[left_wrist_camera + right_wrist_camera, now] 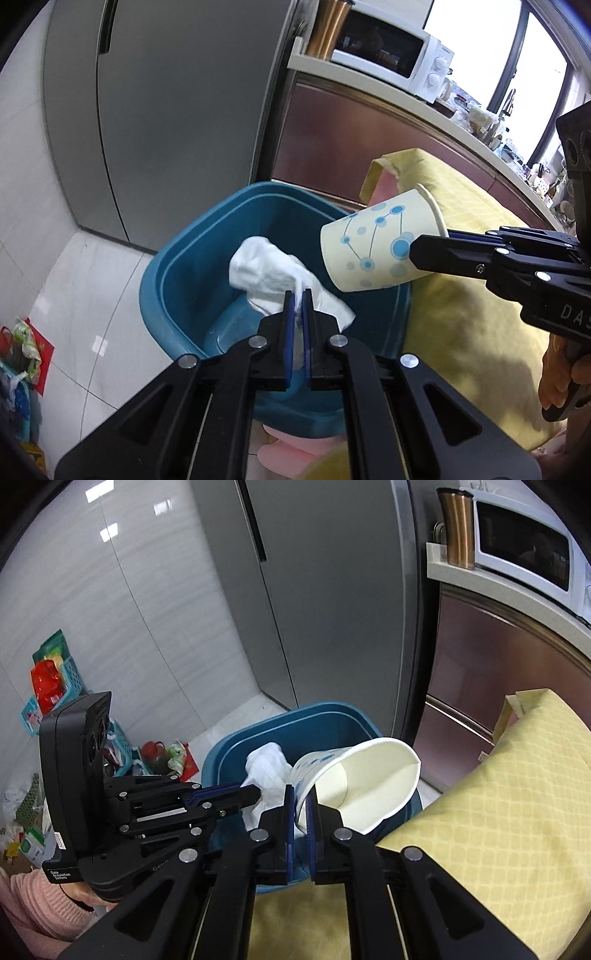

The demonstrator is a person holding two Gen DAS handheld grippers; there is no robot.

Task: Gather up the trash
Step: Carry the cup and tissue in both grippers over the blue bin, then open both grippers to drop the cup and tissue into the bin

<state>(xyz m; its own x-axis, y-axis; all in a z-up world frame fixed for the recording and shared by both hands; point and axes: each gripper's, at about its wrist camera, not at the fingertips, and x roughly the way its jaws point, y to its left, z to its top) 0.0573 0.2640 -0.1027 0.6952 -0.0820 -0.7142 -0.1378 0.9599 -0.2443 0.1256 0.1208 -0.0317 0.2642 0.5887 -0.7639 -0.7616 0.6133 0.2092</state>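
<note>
The left gripper (299, 299) is pinching a crumpled white tissue (273, 273) between its nearly closed blue pads, and the tissue is hanging directly over the open mouth of the blue bin (177, 280), which is filling the centre of the left wrist view. The right gripper (301, 797) is clamping the rim wall of a yellow paper cup (369, 786) with blue dots; its jaws are standing very narrow with the thin cup wall between them, and the cup is lying tilted, its opening turned toward the right wrist camera. In the left wrist view this cup (376, 247) is hovering at about 2 o'clock from the tissue, over the right edge of the bin and partly over the yellow cloth (461, 302) that is covering the surface beside it. At 11 o'clock the grey refrigerator (166, 110) is standing behind the bin, and at 1 o'clock a white microwave (391, 55) is sitting on the counter. I judge that the step in hand is the dropping step: both pieces of trash are being carried to the bin. The next move is calling for opening the left jaws so the tissue falls inside, and for bringing the cup a little more toward 9 o'clock, fully above the bin, before releasing it.
</note>
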